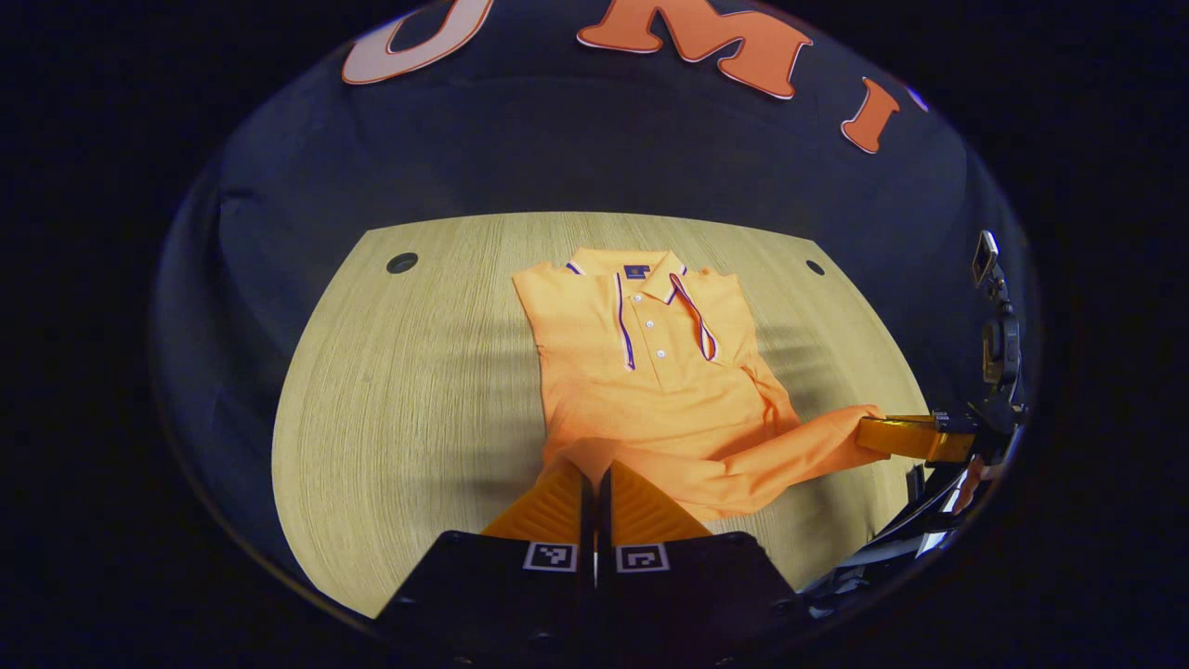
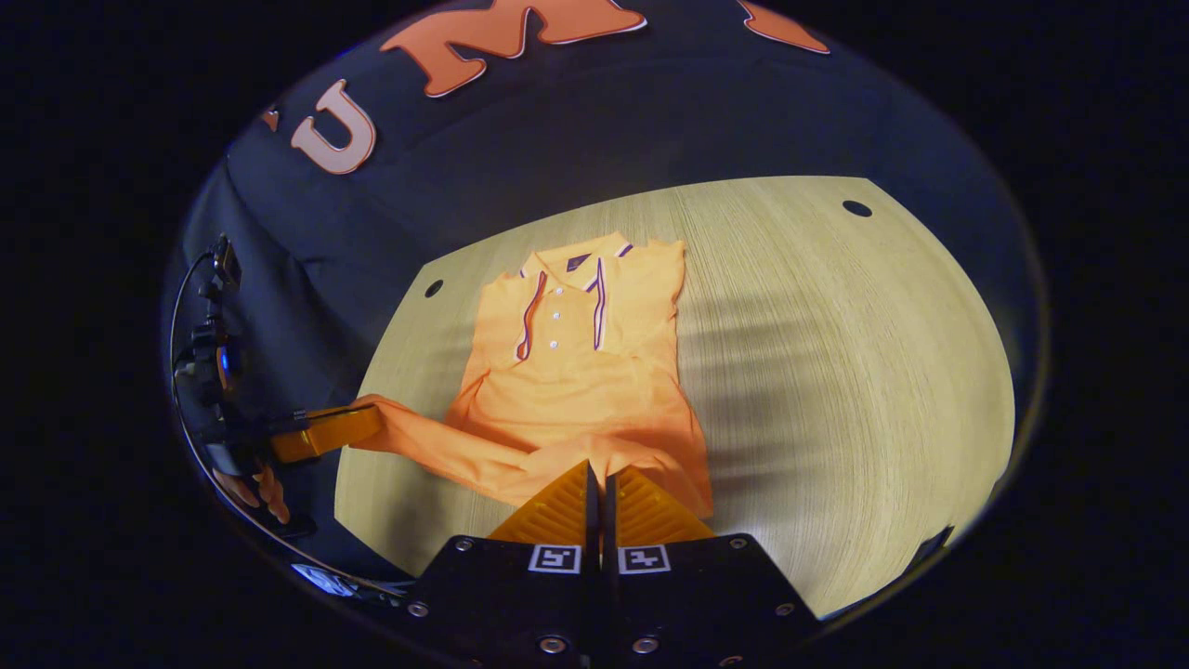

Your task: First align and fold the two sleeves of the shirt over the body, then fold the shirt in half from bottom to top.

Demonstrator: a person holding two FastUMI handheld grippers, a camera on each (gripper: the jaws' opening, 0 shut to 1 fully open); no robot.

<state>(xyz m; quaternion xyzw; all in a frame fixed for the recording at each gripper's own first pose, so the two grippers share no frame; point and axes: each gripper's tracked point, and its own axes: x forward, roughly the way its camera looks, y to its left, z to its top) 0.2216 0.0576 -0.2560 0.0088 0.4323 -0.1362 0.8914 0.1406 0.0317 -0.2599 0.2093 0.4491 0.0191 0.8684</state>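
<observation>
pinching soft orange shirt (image 1: 650, 390) hem, both tongs (image 1: 594, 478) (image 2: 600, 476) clamped, on woodgrain table (image 1: 409, 390).

Black gripper bodies (image 2: 604, 595), ridged wedge fingers (image 2: 557, 511), square coded markers, round screws, thin black cable (image 2: 176, 316)

Shirt (image 1: 650, 390): one, orange, short placket with three white buttons (image 1: 647, 324).
Counter (image 1: 409, 400): one, light wood grain, with two dark round holes (image 1: 402, 262) near its far corners.
Grippers: two, the left gripper (image 1: 594, 476) and the right gripper (image 2: 601, 476).
Hands: one, partly seen (image 2: 251, 490).
</observation>
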